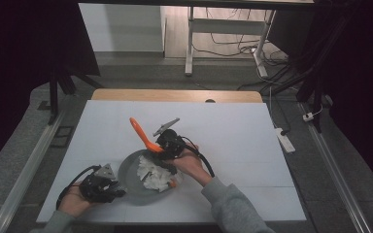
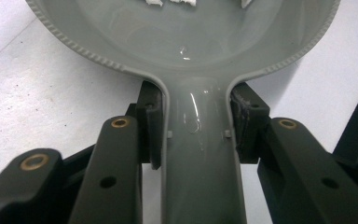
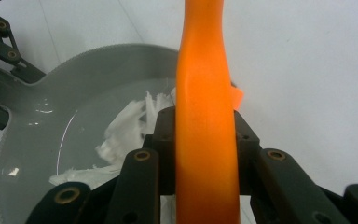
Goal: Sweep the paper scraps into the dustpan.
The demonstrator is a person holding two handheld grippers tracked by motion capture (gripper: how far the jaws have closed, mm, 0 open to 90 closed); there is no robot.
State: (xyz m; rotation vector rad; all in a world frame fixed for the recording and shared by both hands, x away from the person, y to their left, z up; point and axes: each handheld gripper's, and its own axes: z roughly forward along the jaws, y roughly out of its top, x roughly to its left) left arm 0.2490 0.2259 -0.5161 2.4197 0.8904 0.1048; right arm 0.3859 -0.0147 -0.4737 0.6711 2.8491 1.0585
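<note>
A grey pan [image 1: 128,182] rests on the white table [image 1: 233,145] with white shredded pieces [image 1: 155,175] inside it. My left gripper [image 1: 112,189] is shut on the pan's handle [image 2: 200,158], which lies between its jaws; my left gripper [image 2: 198,123] sits just behind the pan bowl [image 2: 191,42]. My right gripper [image 1: 167,148] is shut on an orange spatula [image 1: 140,130], whose handle slants up and to the left above the pan's far rim. In the right gripper view the spatula [image 3: 205,93] runs between the jaws of my right gripper [image 3: 205,142], over the pan [image 3: 37,121] and the white pieces [image 3: 121,133].
The table's far wooden edge [image 1: 175,94] lies beyond the white top. A power strip [image 1: 285,141] and cables lie on the floor to the right. Black stands flank the table, and a white desk frame [image 1: 190,43] stands behind.
</note>
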